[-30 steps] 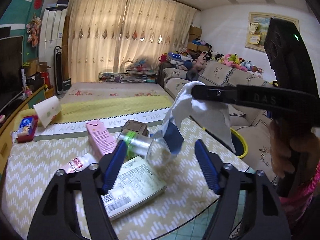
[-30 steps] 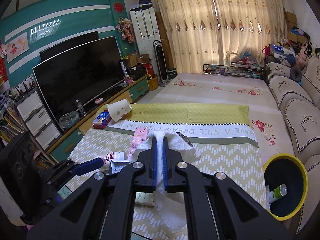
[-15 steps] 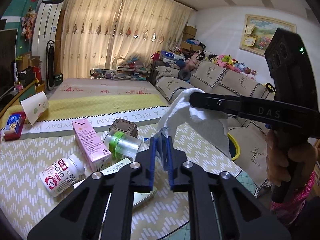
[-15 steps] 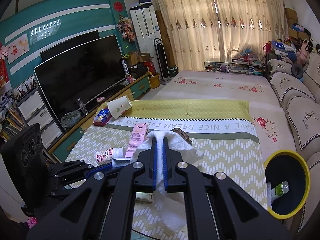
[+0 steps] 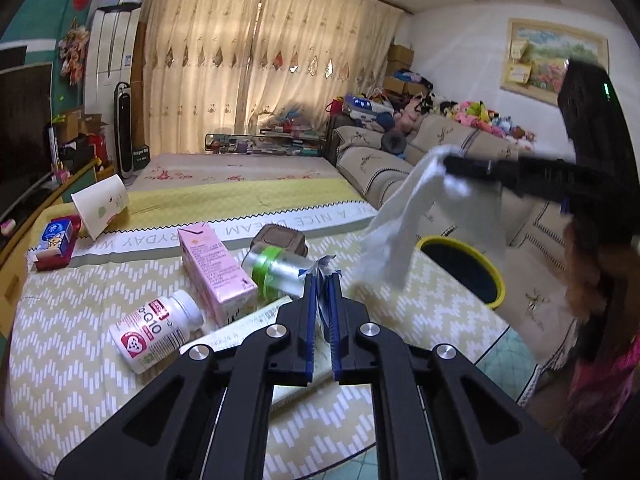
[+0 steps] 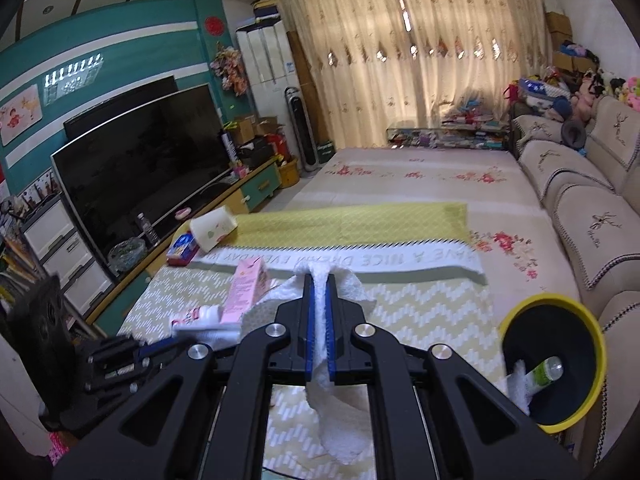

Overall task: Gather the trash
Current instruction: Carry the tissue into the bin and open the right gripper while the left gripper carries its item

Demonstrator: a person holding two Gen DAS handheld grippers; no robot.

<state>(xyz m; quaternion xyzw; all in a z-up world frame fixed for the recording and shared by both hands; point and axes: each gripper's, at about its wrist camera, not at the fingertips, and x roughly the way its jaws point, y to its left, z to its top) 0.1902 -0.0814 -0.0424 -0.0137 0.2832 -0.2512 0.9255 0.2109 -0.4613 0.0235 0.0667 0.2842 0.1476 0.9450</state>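
Left gripper (image 5: 322, 280) jaws, wide a second ago, now pinch the wrapper (image 5: 320, 270) lying on the counter (image 5: 420, 308). Right gripper (image 6: 318, 284) jaws stay clamped on the tissue (image 6: 340, 420) — bin (image 6: 552, 364) sits to their right; both pieces look ready to drop.

A crumpled white paper towel (image 6: 320, 364) is hanging above the chevron tablecloth (image 6: 432, 312), while a clear wrapper (image 5: 322, 276), pink carton (image 5: 214, 268) and white pill bottle (image 5: 156, 330) are lying on it.
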